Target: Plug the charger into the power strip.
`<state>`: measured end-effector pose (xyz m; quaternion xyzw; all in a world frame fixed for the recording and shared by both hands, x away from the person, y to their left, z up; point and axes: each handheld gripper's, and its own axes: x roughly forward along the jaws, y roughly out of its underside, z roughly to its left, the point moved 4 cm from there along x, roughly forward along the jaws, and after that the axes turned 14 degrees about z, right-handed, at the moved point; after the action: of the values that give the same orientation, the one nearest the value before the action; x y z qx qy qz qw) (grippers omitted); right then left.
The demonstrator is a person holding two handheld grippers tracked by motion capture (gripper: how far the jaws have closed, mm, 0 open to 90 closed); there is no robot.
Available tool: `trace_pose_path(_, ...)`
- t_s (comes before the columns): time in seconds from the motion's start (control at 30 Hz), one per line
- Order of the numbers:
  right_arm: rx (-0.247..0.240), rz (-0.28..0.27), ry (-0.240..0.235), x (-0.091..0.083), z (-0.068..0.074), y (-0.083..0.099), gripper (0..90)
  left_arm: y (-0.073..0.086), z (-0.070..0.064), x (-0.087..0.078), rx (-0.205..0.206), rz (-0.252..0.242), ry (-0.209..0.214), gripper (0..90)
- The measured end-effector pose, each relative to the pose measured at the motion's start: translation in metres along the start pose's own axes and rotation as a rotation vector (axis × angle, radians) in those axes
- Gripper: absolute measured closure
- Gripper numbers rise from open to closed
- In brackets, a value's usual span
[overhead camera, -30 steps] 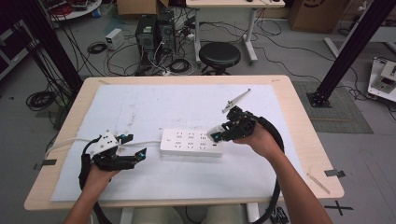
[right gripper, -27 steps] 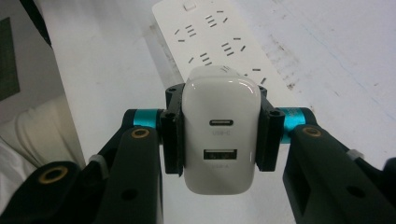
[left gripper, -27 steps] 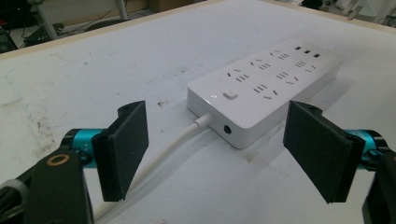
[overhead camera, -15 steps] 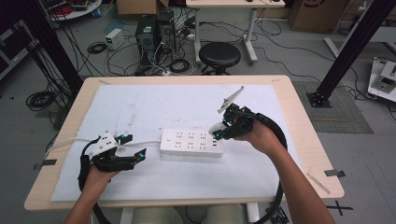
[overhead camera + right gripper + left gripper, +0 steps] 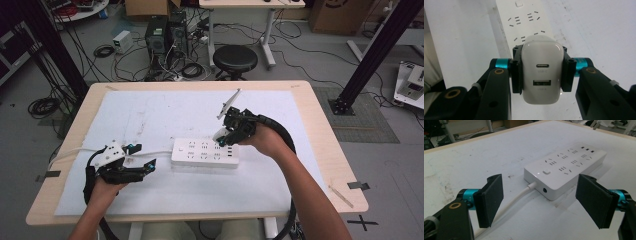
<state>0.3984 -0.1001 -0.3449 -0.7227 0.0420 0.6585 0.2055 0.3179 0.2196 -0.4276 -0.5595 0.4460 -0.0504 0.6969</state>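
L claw (image 5: 145,162) at approx 7 o'clock on worktop (image 5: 320,150), jaws spread wide, nothing in them; it points at cord end of power strip (image 5: 205,153), prob. ready to brace it w/ cord (image 5: 511,203) running between the jaws. R claw (image 5: 225,137) clenched on white USB charger (image 5: 542,71), gripped by its sides w/ ports facing the cam, so prongs face down toward the sockets; hovers over strip's 3 o'clock end, looks like plug-in not done yet. Strip sits mid-worktop on white sheet (image 5: 150,110), scuffed and stained. Beyond, at 12 o'clock: black stool (image 5: 235,59), PC towers (image 5: 157,32), loose cables on grey floor.
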Motion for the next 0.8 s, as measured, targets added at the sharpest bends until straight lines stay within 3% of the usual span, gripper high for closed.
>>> trace_pose_path(0.4, -0.042, 0.065, -0.019, 0.013, -0.007, -0.019, 63.0, 0.000, 0.002, 0.001, 0.000, -0.002, 0.004, 22.3)
trace_pose_path(0.7, -0.104, 0.162, -0.030, 0.032, -0.017, -0.019, 63.0, 0.002, 0.003, 0.002, -0.004, -0.001, 0.006, 22.4)
trace_pose_path(0.77, -0.126, 0.173, -0.028, 0.036, -0.019, -0.018, 63.0, 0.002, 0.003, 0.002, -0.007, -0.001, 0.006, 22.4)
trace_pose_path(0.8, -0.162, 0.178, -0.020, 0.040, -0.020, -0.018, 63.1, 0.002, 0.004, 0.002, -0.004, 0.001, 0.006, 22.4)
